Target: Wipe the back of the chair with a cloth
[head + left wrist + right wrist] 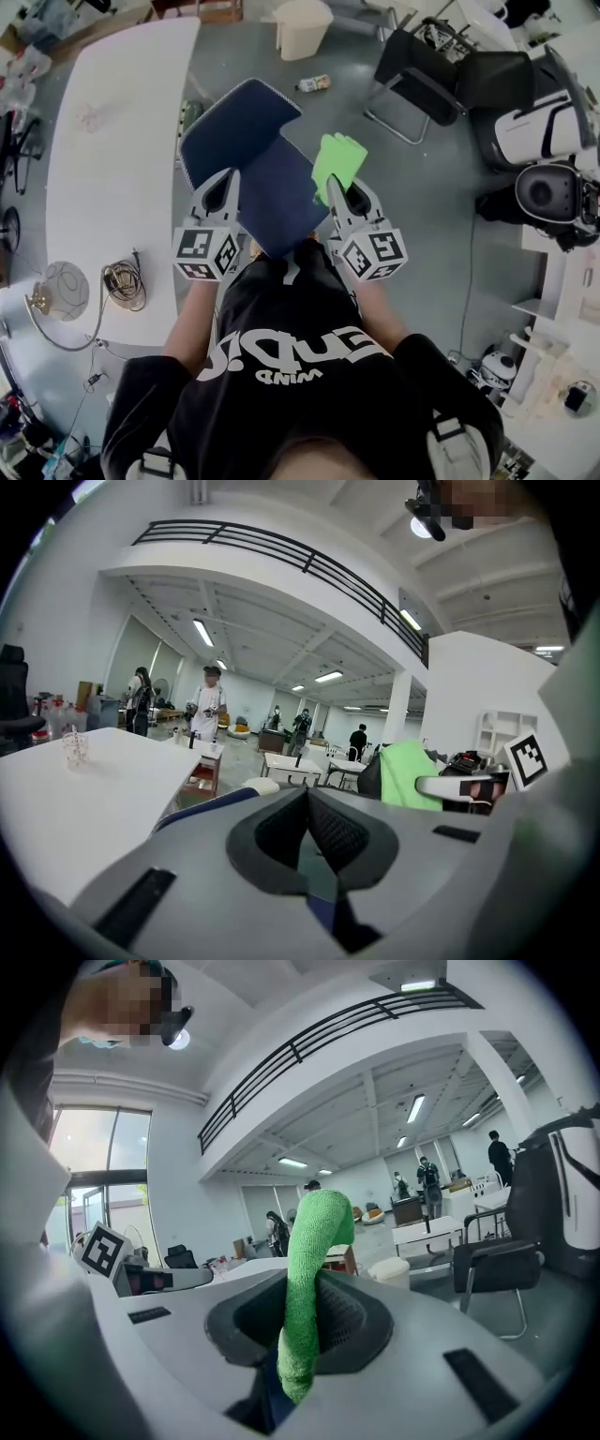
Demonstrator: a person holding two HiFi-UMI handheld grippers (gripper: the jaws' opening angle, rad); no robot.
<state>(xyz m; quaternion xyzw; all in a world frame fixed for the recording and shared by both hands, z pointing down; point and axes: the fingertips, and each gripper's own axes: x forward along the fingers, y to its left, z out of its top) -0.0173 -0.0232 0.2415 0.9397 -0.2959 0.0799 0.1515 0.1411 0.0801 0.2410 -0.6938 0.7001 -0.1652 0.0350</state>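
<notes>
Showing large white letters across the black shirt, standing upside down in the head view and not reading with certainty; a smaller line beside them perhaps reading "WIND". Bearing only black-and-white square patterns, no letters, on the left gripper and right gripper.

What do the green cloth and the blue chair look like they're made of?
The green cloth looks like microfibre or terry, matte, going by its fuzzy, nubbly pile. The blue chair seems upholstered in matte dark-blue fabric, with no shine and a pale piped edge; the weave is too small to confirm.
</notes>
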